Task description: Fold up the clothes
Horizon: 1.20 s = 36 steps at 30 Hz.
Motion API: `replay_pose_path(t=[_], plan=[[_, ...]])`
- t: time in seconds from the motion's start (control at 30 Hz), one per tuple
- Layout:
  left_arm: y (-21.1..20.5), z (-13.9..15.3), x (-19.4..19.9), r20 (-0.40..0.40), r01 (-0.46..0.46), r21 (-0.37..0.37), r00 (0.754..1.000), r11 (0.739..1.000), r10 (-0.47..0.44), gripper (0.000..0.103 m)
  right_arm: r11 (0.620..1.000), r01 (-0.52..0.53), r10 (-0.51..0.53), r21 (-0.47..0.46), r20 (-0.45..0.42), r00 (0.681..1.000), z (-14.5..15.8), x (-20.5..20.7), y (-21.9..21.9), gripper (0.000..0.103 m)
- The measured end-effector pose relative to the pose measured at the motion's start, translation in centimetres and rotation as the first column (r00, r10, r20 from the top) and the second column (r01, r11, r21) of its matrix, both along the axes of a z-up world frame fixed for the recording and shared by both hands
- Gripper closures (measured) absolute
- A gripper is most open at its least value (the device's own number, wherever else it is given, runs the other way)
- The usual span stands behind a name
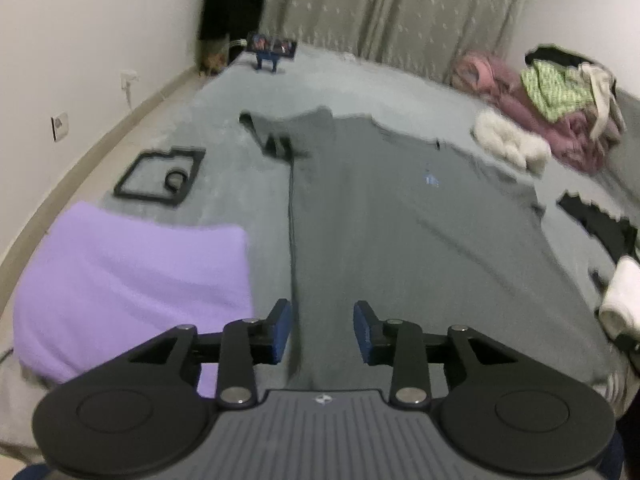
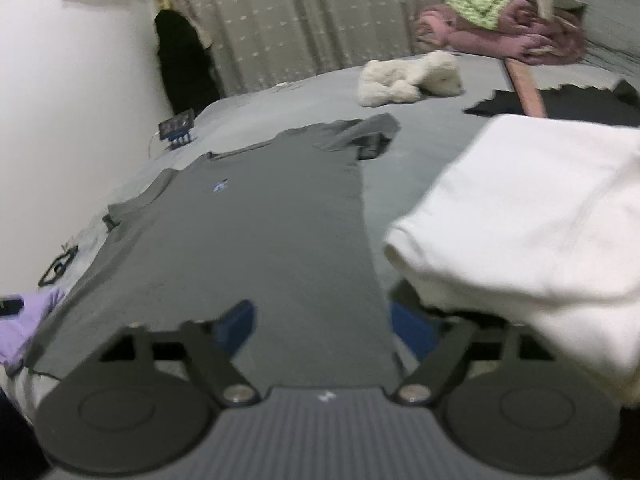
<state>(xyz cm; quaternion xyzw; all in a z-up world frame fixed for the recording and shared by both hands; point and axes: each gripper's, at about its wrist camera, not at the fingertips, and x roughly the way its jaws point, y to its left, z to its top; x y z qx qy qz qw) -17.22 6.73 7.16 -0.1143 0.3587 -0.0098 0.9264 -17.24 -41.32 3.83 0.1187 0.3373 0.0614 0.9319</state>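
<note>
Bed with grey shirt (image 1: 400,220) spread flat, unfolded
Folded purple cloth (image 1: 132,280) and white cloth (image 2: 532,216) lie at the near edge, a heap (image 1: 560,100) at the far corner; left gripper (image 1: 322,332) and right gripper (image 2: 324,320) hover released, fingers straddling the shirt's near hem

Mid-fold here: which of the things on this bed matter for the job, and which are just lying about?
For the job:
grey T-shirt
left gripper, open
right gripper, open
purple folded cloth
white folded cloth

Lying about:
plush toy
clothes pile
phone stand
black frame
</note>
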Motion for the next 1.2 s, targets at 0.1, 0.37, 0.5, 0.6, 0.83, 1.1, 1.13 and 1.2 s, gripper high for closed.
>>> replay_pose_path(t=[0.1,0.37,0.5,0.6,0.83,1.1,1.13,1.2], plan=[[-1.1,-0.2,2.2,0.006,0.009,-0.005,1.000,1.000,-0.009,0.058,1.000,-0.020,0.020,0.003,0.015,1.000,-0.1,2.1,1.3,0.000],[-4.7,-0.6,9.2,0.060,0.053,0.015,0.997,0.998,-0.054,0.030,0.999,0.054,-0.054,0.011,0.307,0.950,4.4,4.7,4.4,0.000],[-5.8,-1.7,13.1,0.097,0.037,0.053,0.994,0.998,-0.042,0.025,0.998,-0.025,0.008,0.061,0.270,0.963,2.4,9.2,4.8,0.000],[-6.6,-2.7,16.2,0.123,0.022,0.086,0.992,0.996,-0.033,0.018,0.996,-0.008,-0.006,0.085,0.158,0.987,0.9,13.8,4.9,0.000],[-5.2,-7.0,21.0,0.087,-0.067,0.149,0.995,0.986,0.054,0.015,0.969,0.225,-0.230,0.105,0.039,0.972,1.3,25.5,0.5,0.008],[-3.8,-8.0,21.7,0.051,-0.087,0.128,0.995,0.988,0.081,0.015,0.923,0.376,-0.360,0.079,-0.164,0.919,-2.3,37.6,-5.5,0.048],[-3.8,-8.0,21.7,0.048,-0.086,0.130,0.996,0.988,0.080,0.015,0.923,0.378,-0.363,0.072,-0.164,0.917,-2.6,38.5,-5.9,0.045],[-3.8,-8.2,21.8,0.045,-0.085,0.138,0.996,0.987,0.079,0.015,0.928,0.363,-0.348,0.082,-0.153,0.925,-3.1,39.8,-6.4,0.040]])
